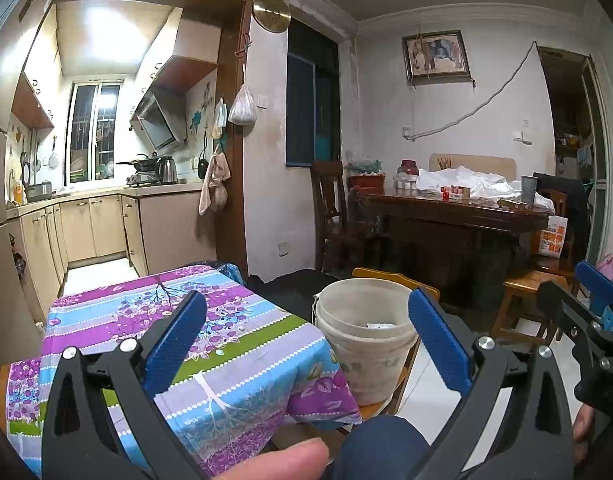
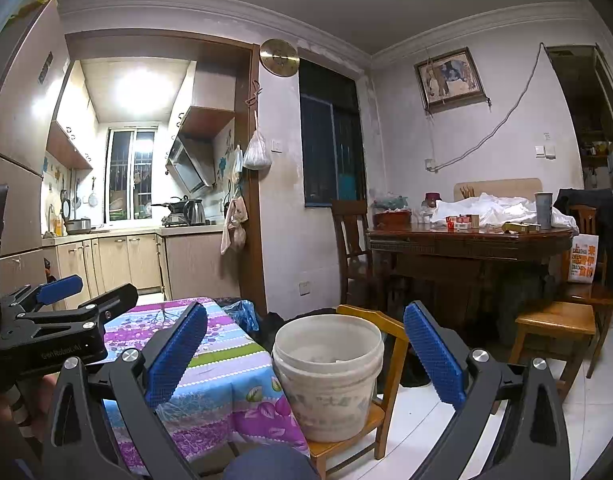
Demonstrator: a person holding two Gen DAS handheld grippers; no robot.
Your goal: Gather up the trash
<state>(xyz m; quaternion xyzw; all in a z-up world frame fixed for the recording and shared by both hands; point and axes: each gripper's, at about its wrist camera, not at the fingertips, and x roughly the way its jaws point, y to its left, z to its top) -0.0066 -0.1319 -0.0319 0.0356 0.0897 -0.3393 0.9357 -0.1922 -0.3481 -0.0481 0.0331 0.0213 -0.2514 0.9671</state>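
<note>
The left gripper [image 2: 58, 292] body, seen from the right wrist view, carries faint lettering that reads "GenRobot.AI". A white bag [image 2: 582, 258] hanging by the dining table [image 2: 466, 236] shows orange Chinese characters and small Latin lines, "SHANGHAI" and "SNACK" partly legible. The bucket [image 2: 328, 376] bears worn marks too faded to read

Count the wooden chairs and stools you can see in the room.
3. A light chair holds the white bucket, a dark chair stands left of the dining table, and a stool stands at right. Another may be hidden behind the table.
</note>
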